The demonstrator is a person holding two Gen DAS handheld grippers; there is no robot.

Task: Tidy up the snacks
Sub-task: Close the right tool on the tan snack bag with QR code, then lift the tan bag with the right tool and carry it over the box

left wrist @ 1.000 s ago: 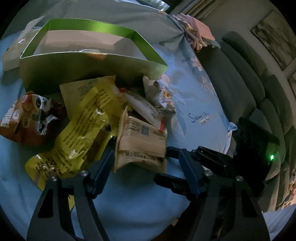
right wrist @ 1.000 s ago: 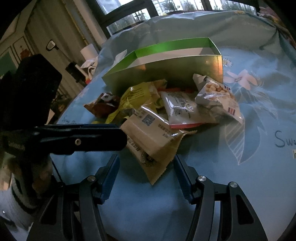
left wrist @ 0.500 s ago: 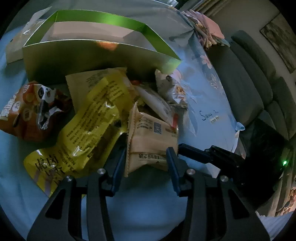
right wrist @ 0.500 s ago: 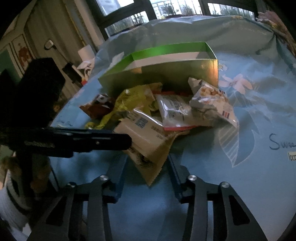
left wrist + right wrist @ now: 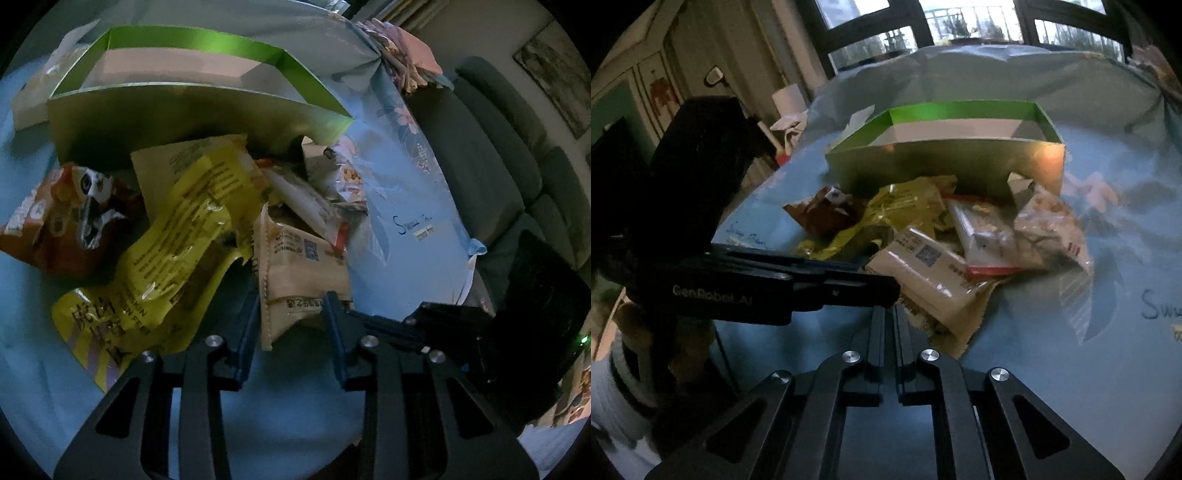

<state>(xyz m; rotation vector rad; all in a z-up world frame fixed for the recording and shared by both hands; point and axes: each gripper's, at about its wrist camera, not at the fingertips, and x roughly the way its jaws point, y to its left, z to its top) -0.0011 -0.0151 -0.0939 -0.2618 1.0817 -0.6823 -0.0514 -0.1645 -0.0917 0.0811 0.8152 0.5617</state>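
A beige snack packet (image 5: 303, 269) (image 5: 923, 273) lies at the near edge of a pile of snacks, in front of an open green box (image 5: 184, 110) (image 5: 942, 166). My left gripper (image 5: 290, 314) is closing, and its blue pads press on both sides of the packet's near end. In the right wrist view its finger (image 5: 812, 291) shows as a black bar across the left. My right gripper (image 5: 890, 314) is shut with its fingers together at the packet's crimped edge. Its tips are hidden behind that bar, so a pinch cannot be told.
A yellow bag (image 5: 177, 258) and a brown bag (image 5: 55, 229) lie left of the packet, with two pale packets (image 5: 306, 199) (image 5: 1049, 229) behind it. All rest on a blue flowered cloth (image 5: 399, 206). A grey sofa (image 5: 480, 166) stands to the right and windows at the back.
Both pairs of jaws have narrowed. The left closed in on the beige packet's near end, and the right came fully together at its edge. Neither hand has shifted much.
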